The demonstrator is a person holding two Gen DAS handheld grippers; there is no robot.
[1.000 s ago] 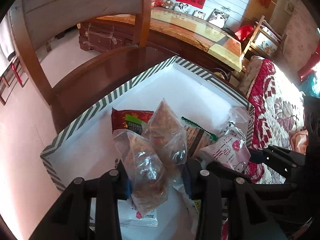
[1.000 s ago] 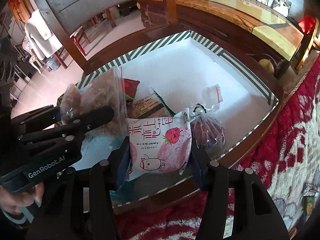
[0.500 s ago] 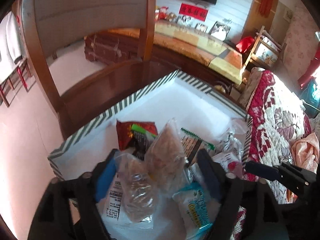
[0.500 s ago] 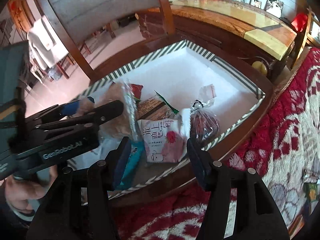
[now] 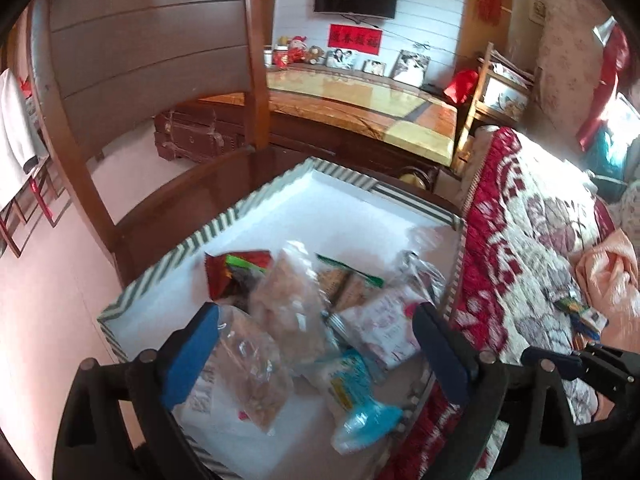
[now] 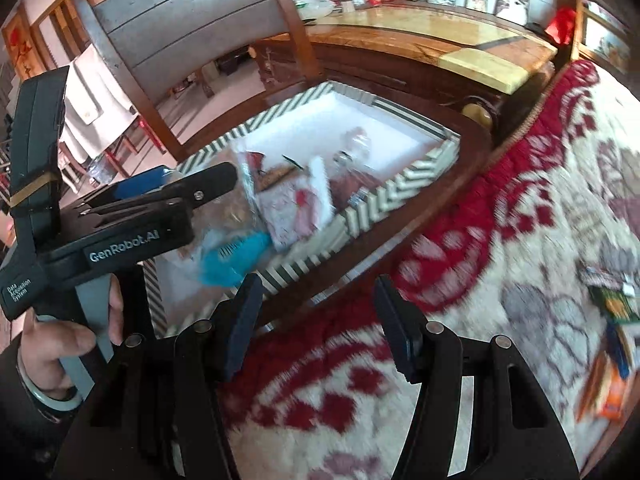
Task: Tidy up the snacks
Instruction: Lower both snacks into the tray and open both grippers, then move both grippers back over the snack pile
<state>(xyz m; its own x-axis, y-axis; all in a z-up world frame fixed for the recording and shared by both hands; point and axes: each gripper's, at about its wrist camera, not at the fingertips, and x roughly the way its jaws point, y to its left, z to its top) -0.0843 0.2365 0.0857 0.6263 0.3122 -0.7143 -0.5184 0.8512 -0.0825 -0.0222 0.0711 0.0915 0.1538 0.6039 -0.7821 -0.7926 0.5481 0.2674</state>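
Note:
A striped-rim white box [image 5: 224, 220] on a wooden chair holds several snacks: clear bags of brown pieces [image 5: 288, 312], a red packet [image 5: 236, 268], a pink strawberry packet [image 5: 384, 324], a blue-ended packet [image 5: 360, 408]. My left gripper [image 5: 316, 352] is open and empty above the pile. My right gripper [image 6: 320, 320] is open and empty over the red-and-white quilt [image 6: 520, 216], beside the box [image 6: 360, 216]. More snack packets [image 6: 612, 308] lie on the quilt at right.
The chair back [image 5: 140, 52] rises behind the box. A long wooden cabinet [image 5: 360, 108] with photo frames stands beyond. Loose packets [image 5: 576, 312] lie on the quilt near a pink cloth [image 5: 608, 272]. The left gripper body [image 6: 120, 236] sits left in the right wrist view.
Both grippers opened and let go of their snacks in the box: the left a clear bag, the right the pink packet. Both pulled back; the right swung out over the quilt.

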